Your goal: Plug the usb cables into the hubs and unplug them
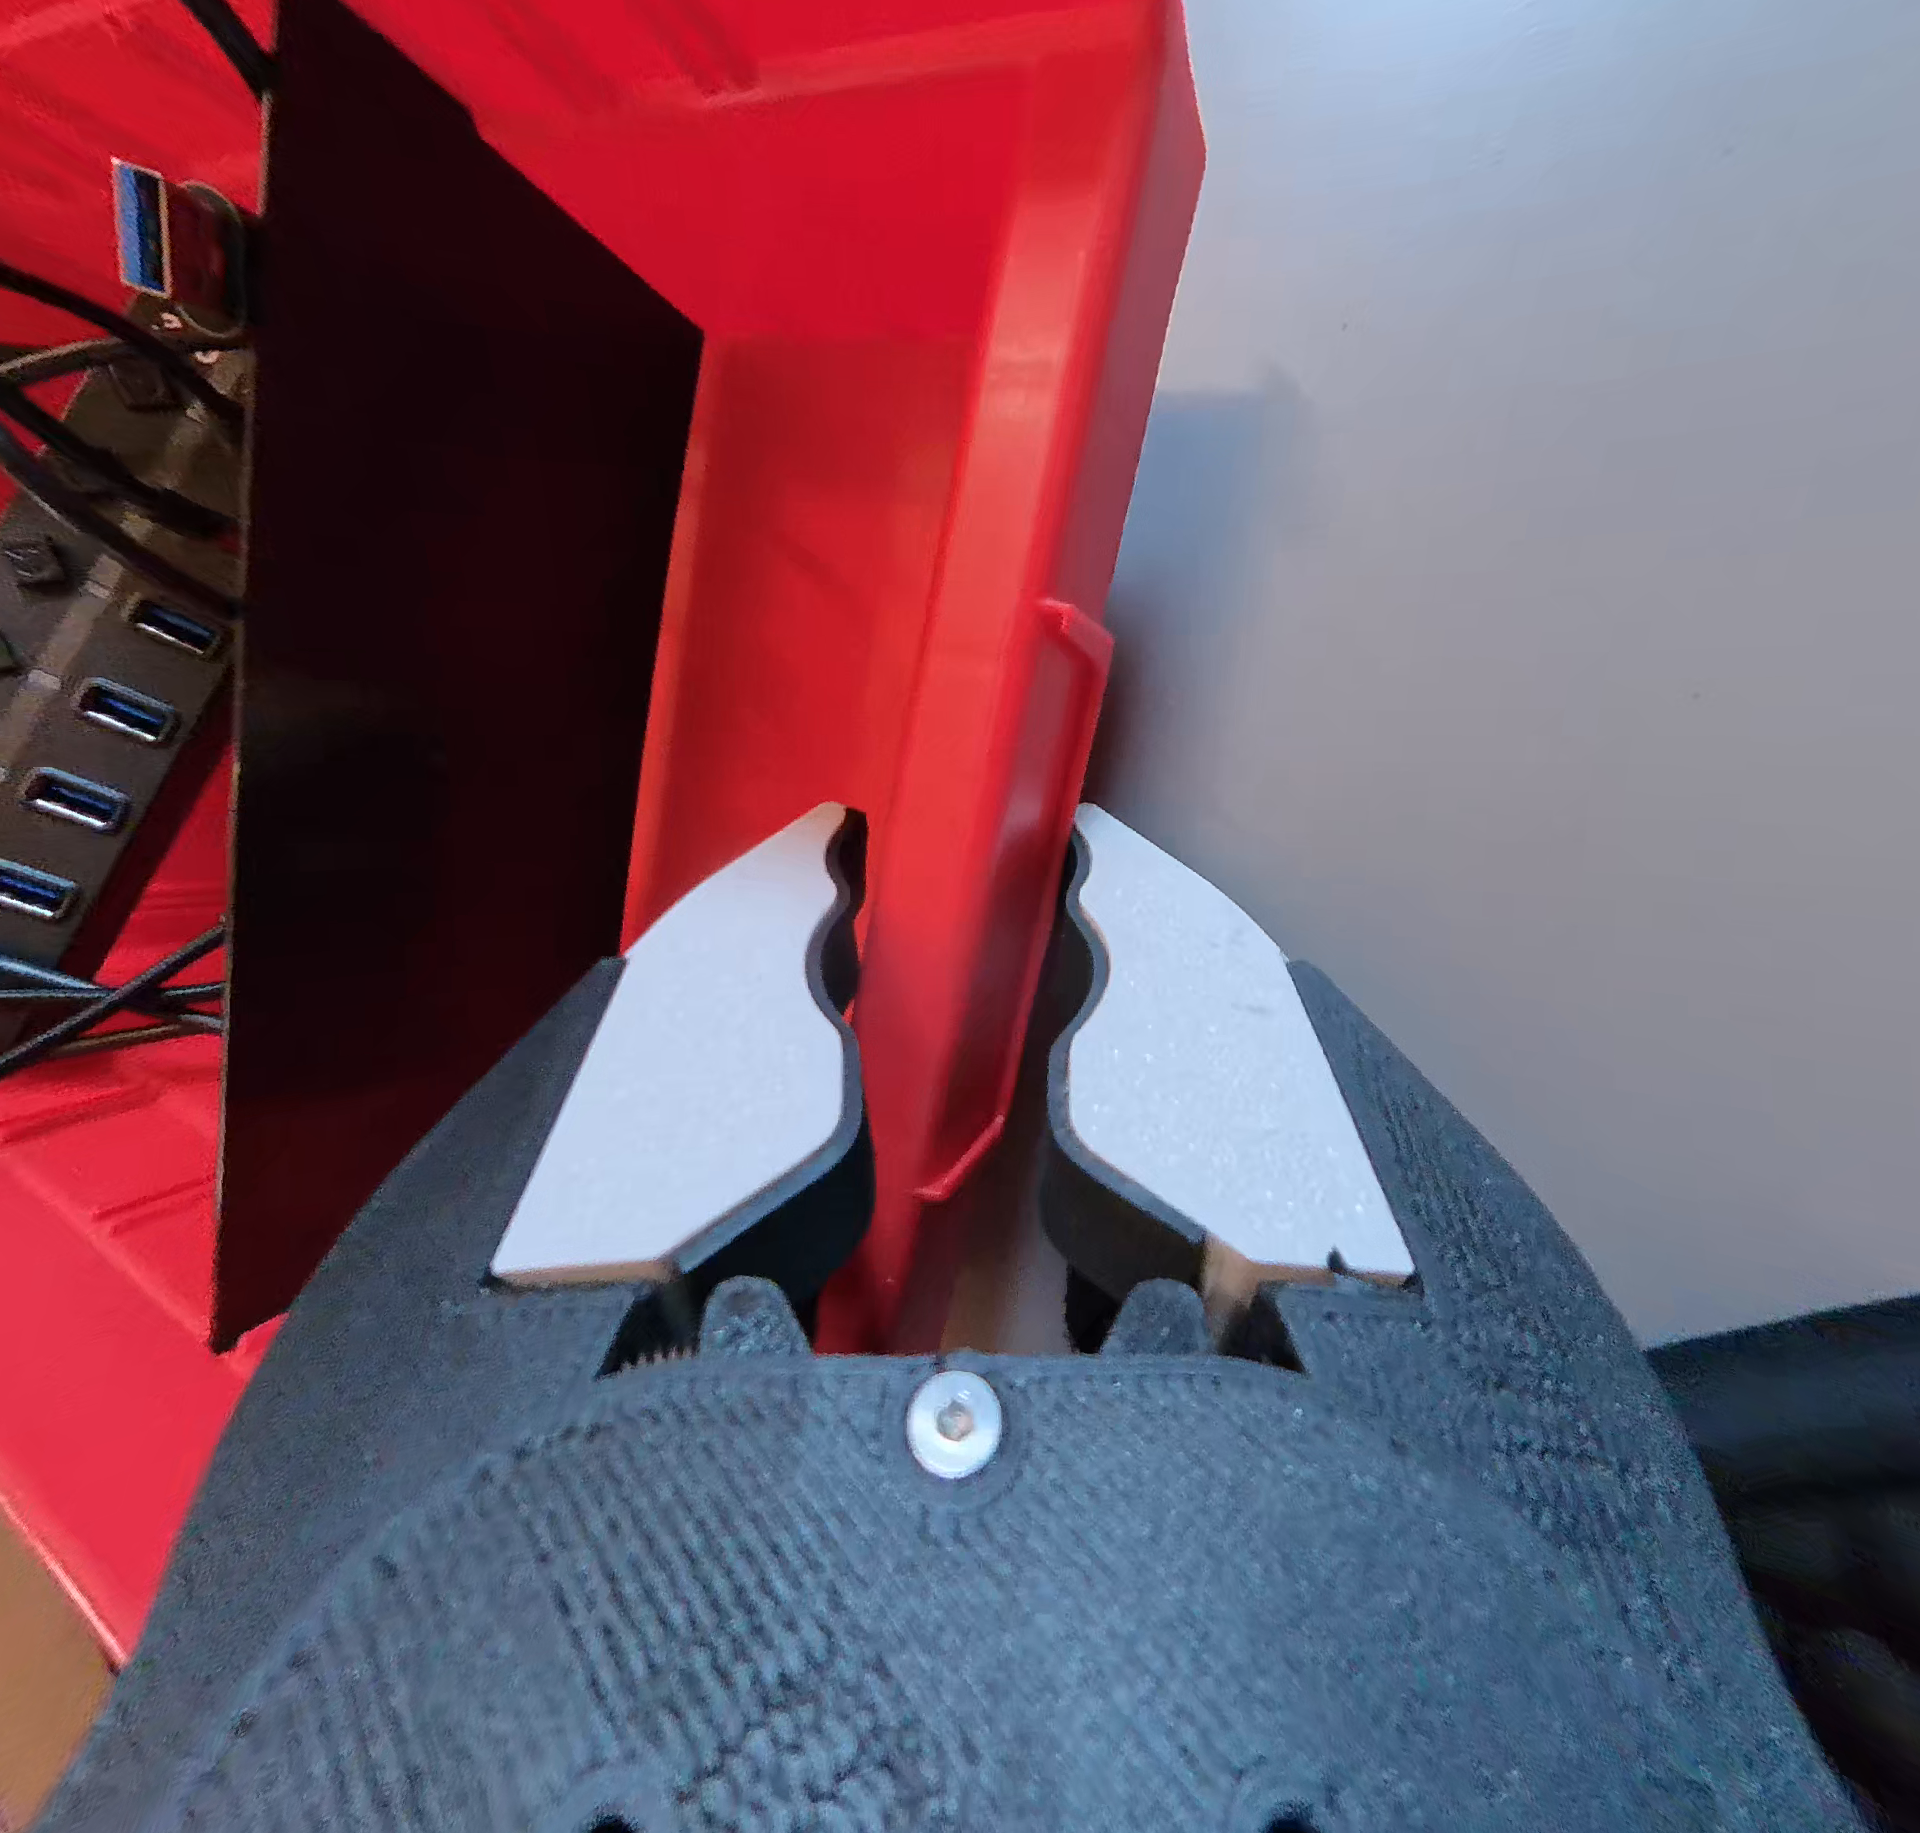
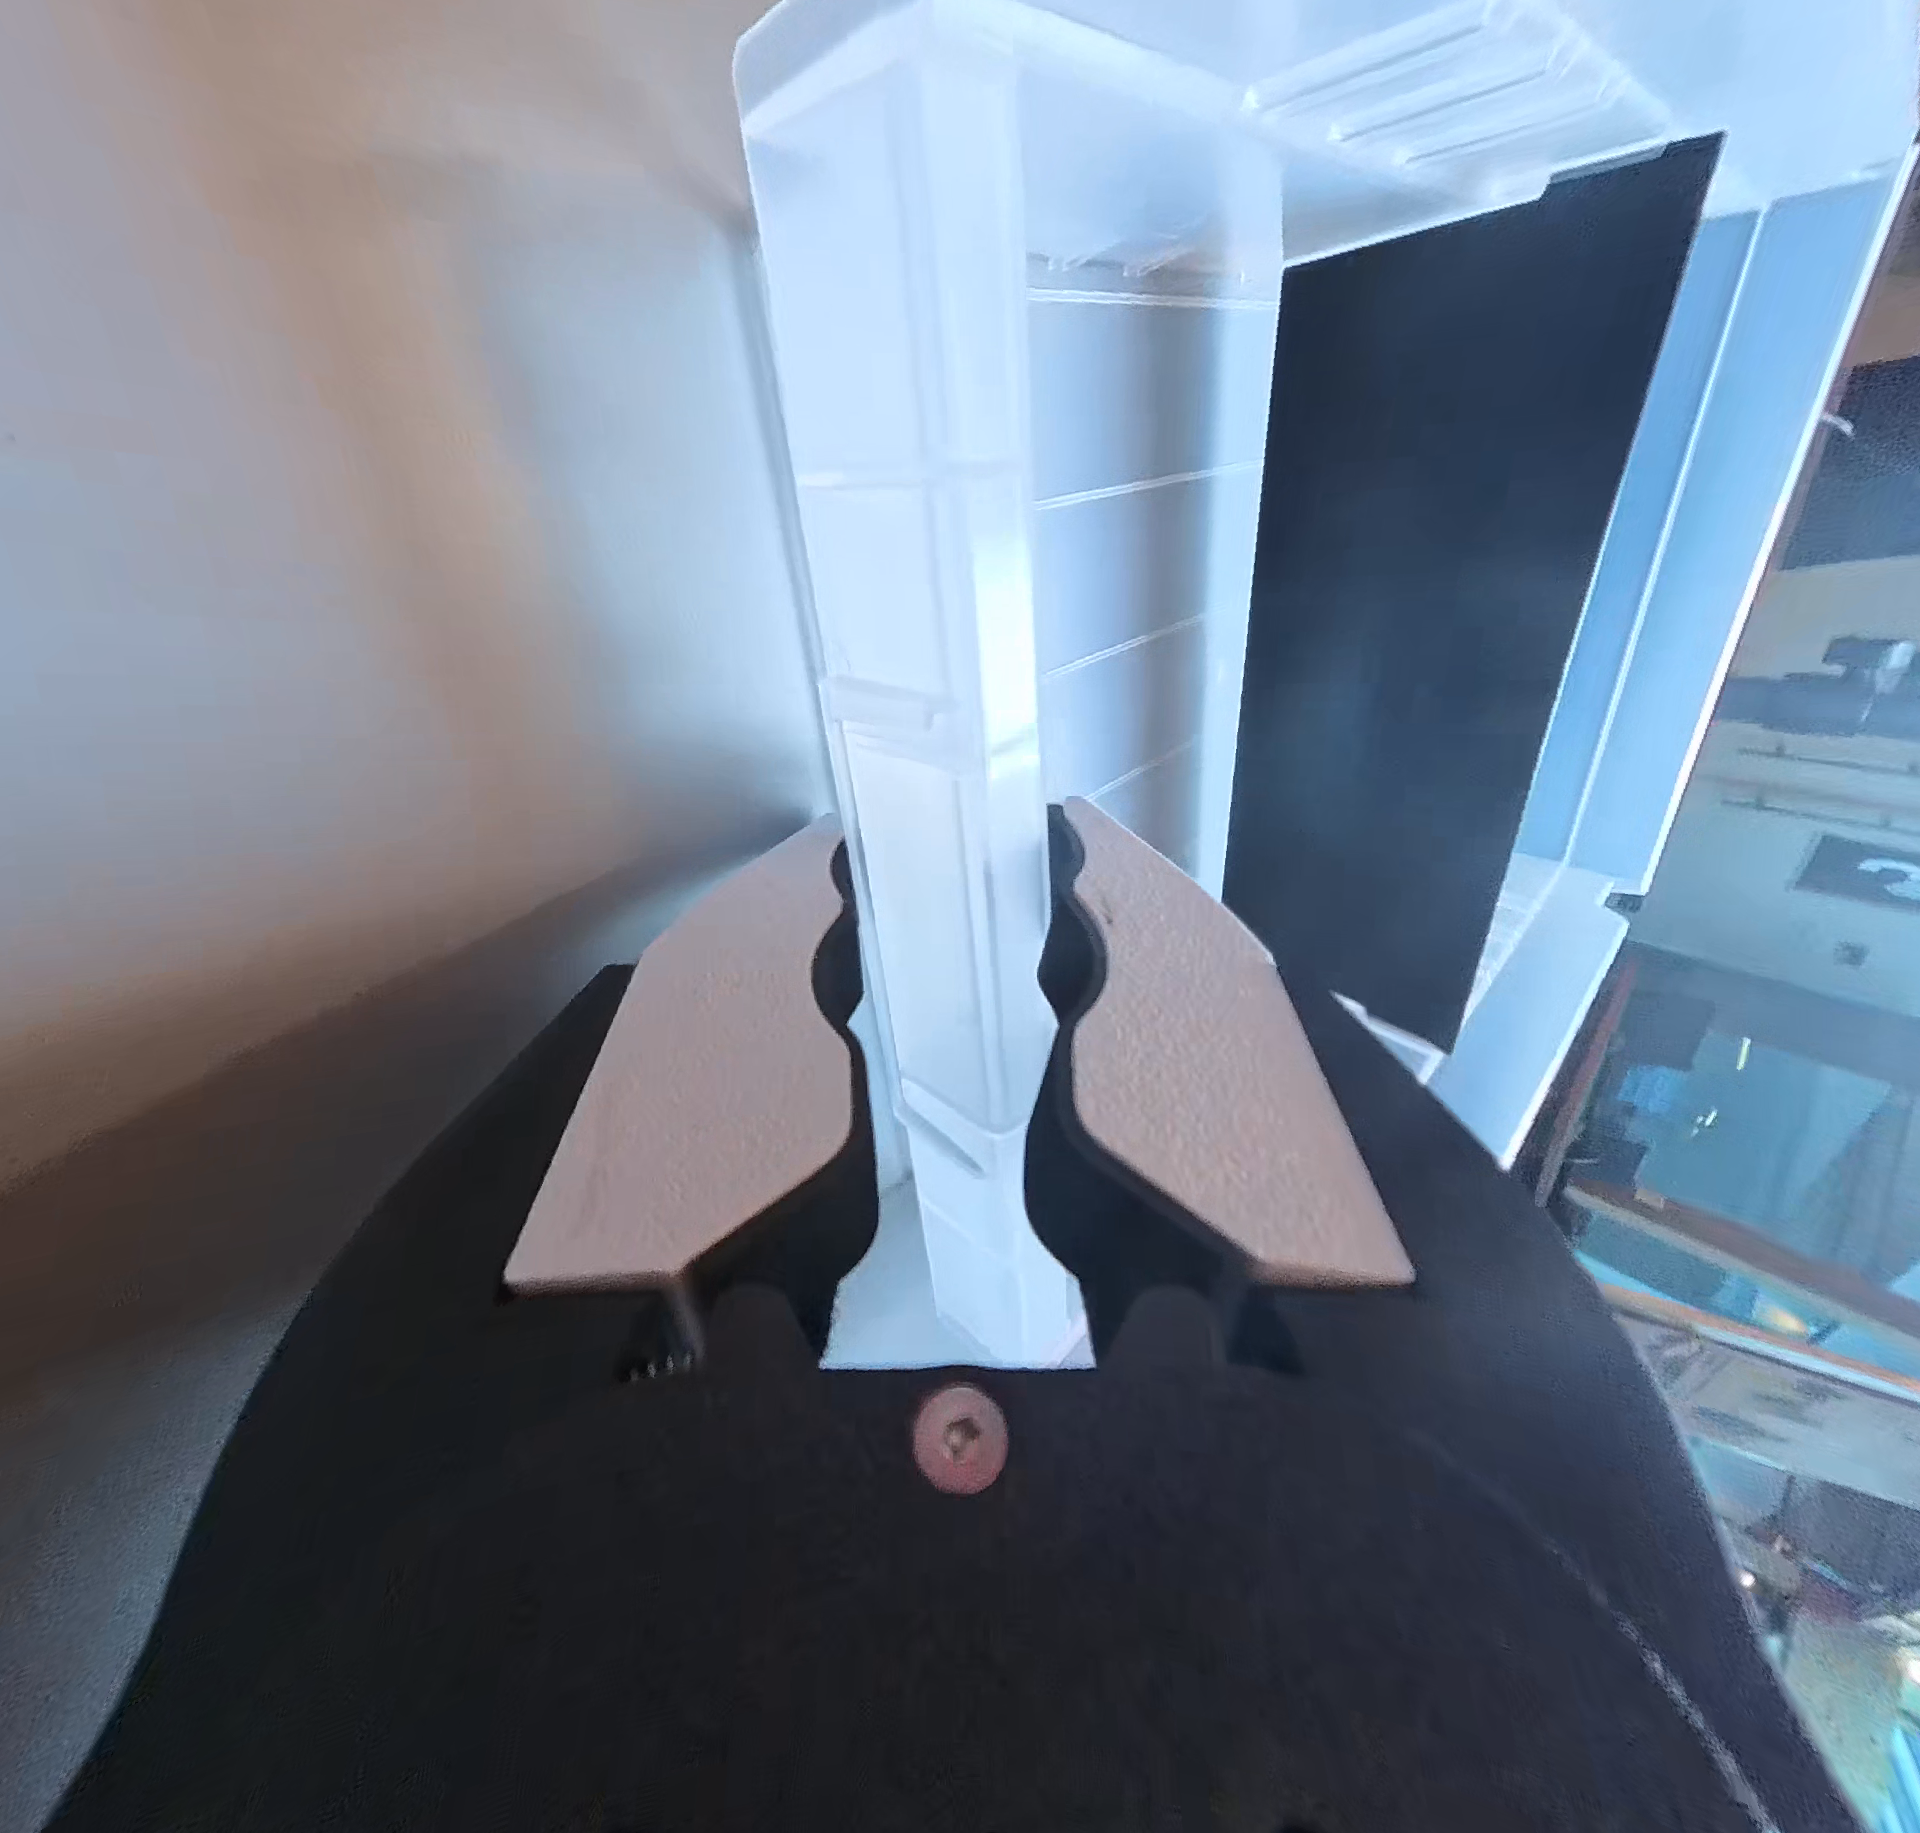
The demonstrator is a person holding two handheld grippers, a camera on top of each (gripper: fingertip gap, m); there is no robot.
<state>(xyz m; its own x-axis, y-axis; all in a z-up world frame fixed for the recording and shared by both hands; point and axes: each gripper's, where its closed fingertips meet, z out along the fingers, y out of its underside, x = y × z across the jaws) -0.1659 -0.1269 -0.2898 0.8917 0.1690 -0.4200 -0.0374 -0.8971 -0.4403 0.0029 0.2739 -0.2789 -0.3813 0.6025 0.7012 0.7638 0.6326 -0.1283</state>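
Observation:
A red bin [image 1: 935, 381] fills the left wrist view. My left gripper [image 1: 964, 827] is shut on its side wall, one finger inside and one outside by the handle lip. Inside the bin, left of a black divider panel [image 1: 447, 640], lies a dark USB hub [image 1: 94, 744] with several blue ports, and black cables [image 1: 104, 994] run over and below it. In the right wrist view my right gripper [image 2: 951, 833] is shut on the side wall of a clear plastic bin [image 2: 904, 433]. That bin holds a black divider panel [image 2: 1455, 588]. No hub or cable shows there.
A pale wall [image 1: 1558, 536] stands just right of the red bin and also left of the clear bin in the right wrist view [image 2: 312, 433]. A dark fabric object [image 1: 1797, 1471] sits at the lower right. A glossy surface with room reflections [image 2: 1766, 1004] lies right of the clear bin. Left tips to right tips: about 45 cm.

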